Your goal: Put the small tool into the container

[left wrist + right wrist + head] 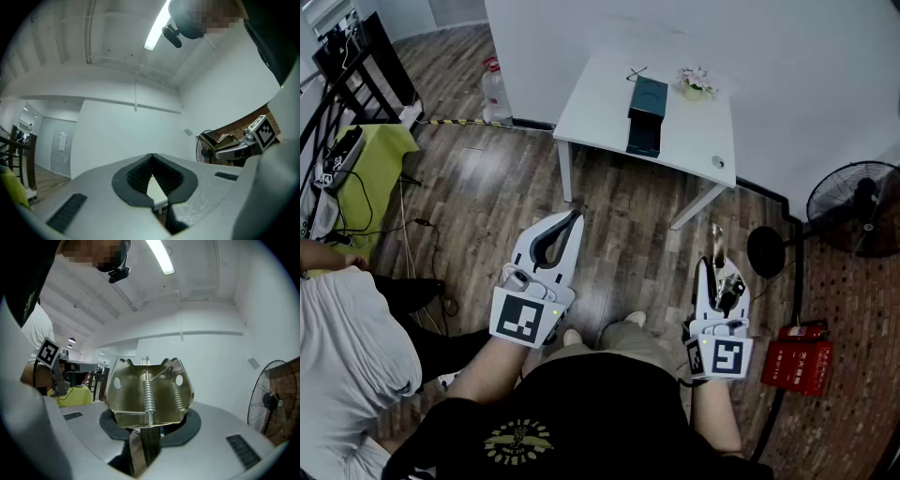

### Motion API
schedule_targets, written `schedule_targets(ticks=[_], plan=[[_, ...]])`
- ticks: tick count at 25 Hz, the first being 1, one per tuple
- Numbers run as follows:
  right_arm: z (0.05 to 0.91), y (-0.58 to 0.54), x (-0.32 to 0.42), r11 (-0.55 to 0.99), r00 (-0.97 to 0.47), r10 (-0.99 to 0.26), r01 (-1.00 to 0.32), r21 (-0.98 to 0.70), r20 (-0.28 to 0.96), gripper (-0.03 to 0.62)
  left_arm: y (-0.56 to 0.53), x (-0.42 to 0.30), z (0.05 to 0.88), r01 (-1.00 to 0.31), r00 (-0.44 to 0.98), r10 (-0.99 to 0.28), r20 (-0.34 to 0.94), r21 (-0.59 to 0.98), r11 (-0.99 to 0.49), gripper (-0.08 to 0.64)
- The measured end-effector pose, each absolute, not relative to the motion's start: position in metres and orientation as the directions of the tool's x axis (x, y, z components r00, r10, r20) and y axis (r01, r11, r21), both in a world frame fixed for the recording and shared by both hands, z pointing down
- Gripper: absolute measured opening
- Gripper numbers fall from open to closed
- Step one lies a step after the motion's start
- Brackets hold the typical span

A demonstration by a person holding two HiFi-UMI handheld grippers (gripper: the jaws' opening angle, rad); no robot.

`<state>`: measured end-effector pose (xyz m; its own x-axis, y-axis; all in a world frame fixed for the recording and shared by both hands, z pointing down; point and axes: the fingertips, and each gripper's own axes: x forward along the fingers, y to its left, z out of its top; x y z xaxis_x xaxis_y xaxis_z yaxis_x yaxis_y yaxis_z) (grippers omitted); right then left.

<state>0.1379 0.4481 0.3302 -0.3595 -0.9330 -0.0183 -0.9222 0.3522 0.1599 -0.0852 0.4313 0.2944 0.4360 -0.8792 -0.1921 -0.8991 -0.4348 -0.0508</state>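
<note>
A dark teal container [646,116] stands on the white table [600,108] across the room, well ahead of both grippers. My right gripper [718,272] is shut on a small metal spring clip [147,390], which sticks out ahead of the jaws [717,244]; its coil spring and two holes show plainly. My left gripper [575,217] is held level with it at the left, its jaws closed tip to tip with nothing between them [151,157]. Both grippers hover over the wooden floor, short of the table.
A pedestal fan [861,208] and a red fire-extinguisher box [797,363] stand at the right. A small flower pot [697,82] sits on the table. A water bottle [494,90] stands by the wall. Another person [347,347] and a yellow-covered stand [377,161] are at the left.
</note>
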Motion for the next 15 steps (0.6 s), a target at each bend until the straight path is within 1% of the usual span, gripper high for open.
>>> schedule_targets(ticks=[7,11,15], plan=[[0.333,0.441,0.151,0.360,-0.362,-0.932,-0.924,0.128,0.012,0.115,0.423,-0.070,0.305,-0.888,0.459,-0.875,-0.153,-0.048,-0.457,0.006],[0.333,0.426,0.168,0.353,-0.357,-0.934,-0.924,0.148,0.006,0.115,0.406,-0.057,0.309,-0.884,0.467,-0.873,-0.141,-0.038,-0.466,0.006],[0.339,0.405,0.178,0.354,-0.356,-0.935,-0.927,0.126,0.010,0.115,0.390,-0.050,0.310,-0.885,0.464,-0.875,-0.138,-0.036,-0.464,0.006]])
